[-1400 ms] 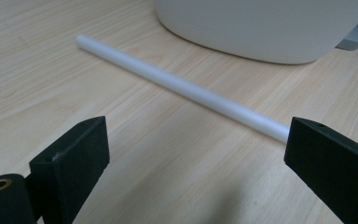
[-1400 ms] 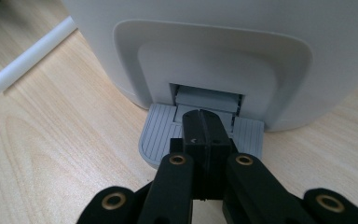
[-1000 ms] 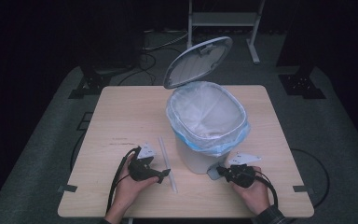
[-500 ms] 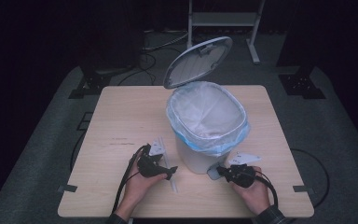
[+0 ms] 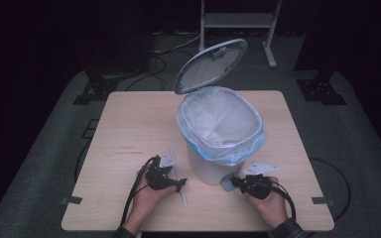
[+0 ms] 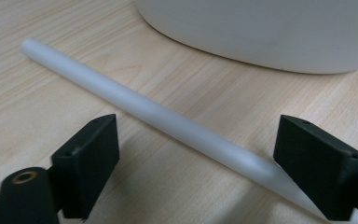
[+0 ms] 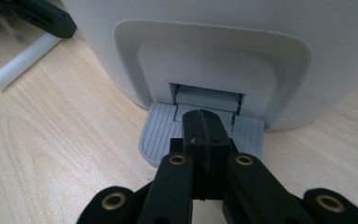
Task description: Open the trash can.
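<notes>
A white pedal bin [image 5: 209, 169] with a clear-blue liner stands mid-table, its lid [image 5: 211, 64] raised. My right gripper [image 5: 232, 181] is shut, and its joined tips [image 7: 204, 128] rest on the grey pedal [image 7: 158, 133] at the bin's foot. A white tube [image 5: 183, 197] lies flat on the table just left of the bin. My left gripper [image 5: 180, 184] is open and straddles it. In the left gripper view the tube [image 6: 168, 119] runs slantwise between the jaws, its near end by the right one. The left jaws have just been closing, and the pads do not press on the tube.
The bin wall [image 6: 261, 32] stands close behind the tube. The wooden table [image 5: 129, 124] has bare room at the left and back. Cables trail from both grippers toward the front edge. A metal stand [image 5: 238, 20] is on the floor behind the table.
My left gripper has edged right, up to the tube, and its jaws have narrowed a little around it. The right gripper, the bin and the lid have not moved.
</notes>
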Available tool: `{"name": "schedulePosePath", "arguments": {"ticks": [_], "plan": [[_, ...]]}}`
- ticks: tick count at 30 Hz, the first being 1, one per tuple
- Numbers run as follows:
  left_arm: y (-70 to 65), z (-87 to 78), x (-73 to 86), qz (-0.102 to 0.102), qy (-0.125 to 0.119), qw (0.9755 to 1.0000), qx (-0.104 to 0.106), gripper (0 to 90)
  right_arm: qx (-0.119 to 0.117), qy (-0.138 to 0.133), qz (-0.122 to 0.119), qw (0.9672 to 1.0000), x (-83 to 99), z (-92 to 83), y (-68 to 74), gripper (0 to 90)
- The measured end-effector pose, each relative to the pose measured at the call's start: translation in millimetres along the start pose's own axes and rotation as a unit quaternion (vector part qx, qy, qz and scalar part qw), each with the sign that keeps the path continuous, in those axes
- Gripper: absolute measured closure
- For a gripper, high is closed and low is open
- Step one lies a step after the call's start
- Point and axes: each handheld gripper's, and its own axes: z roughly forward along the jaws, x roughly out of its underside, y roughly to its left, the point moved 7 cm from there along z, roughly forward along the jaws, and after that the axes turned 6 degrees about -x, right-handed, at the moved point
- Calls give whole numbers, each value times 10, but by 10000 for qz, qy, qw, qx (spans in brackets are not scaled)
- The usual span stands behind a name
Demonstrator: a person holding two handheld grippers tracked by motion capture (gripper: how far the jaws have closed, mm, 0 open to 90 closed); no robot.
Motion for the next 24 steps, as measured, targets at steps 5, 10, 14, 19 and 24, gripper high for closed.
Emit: {"name": "schedulePosePath", "arguments": {"ticks": [5,10,14,19,24], "plan": [[15,-37,21,13,-36,10000,-18,218,-4,3,11,10000,1,-2,0,900],[67,-111,76,-4,-27,10000,-50,296,-10,2,5,10000,3,-4,-2,900],[115,-152,108,-32,-31,10000,-63,368,-7,2,2,10000,3,-4,-2,900],[184,-197,145,-50,-29,9999,-112,441,-7,1,4,10000,3,-4,-2,900],[231,-236,176,-52,-6,9999,-115,516,-9,-2,12,10000,3,-4,-2,900]]}}
